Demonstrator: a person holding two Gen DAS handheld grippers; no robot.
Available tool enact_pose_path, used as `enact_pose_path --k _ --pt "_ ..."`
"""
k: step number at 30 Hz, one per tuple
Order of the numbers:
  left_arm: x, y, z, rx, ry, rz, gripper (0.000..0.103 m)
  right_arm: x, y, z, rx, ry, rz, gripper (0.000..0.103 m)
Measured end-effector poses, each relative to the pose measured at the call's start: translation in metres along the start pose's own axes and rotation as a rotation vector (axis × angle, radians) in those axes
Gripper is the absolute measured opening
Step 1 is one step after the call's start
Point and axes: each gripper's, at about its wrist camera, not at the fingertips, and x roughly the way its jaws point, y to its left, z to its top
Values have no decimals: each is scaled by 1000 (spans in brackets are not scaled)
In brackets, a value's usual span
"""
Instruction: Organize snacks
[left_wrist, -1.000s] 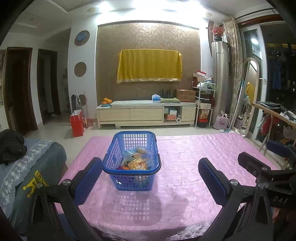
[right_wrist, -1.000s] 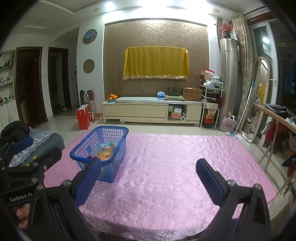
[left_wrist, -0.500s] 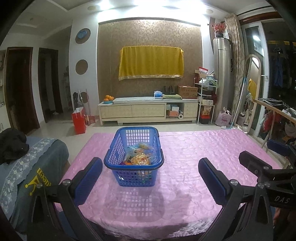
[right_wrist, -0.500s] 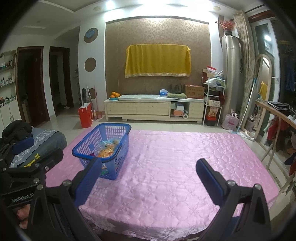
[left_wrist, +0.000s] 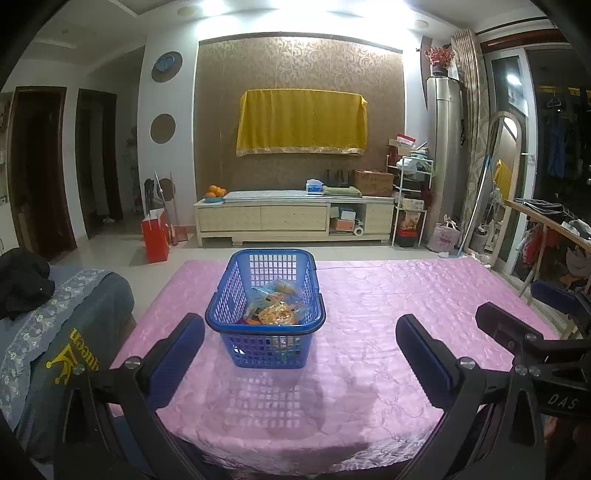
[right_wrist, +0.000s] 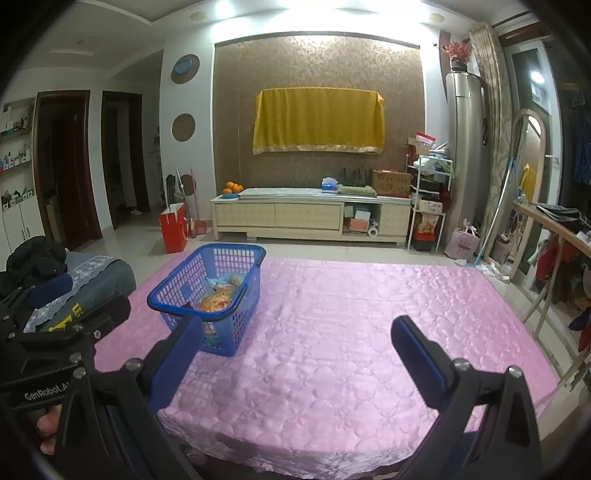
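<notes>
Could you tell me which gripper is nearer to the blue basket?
Left. The left gripper points straight at the blue basket, which sits centred between its open fingers. The right gripper faces bare pink tablecloth, with the basket off to its left.

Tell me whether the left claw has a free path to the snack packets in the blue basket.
Probably yes. The left claw is open and lined up with the blue basket; the snack packets lie uncovered inside, so only the near rim must be cleared from above.
</notes>
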Motion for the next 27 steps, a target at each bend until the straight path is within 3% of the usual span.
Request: enact_pose_path --k 27 --pt "-4 -1 1 12 3 15 103 -3 -9 2 -1 18 14 103"
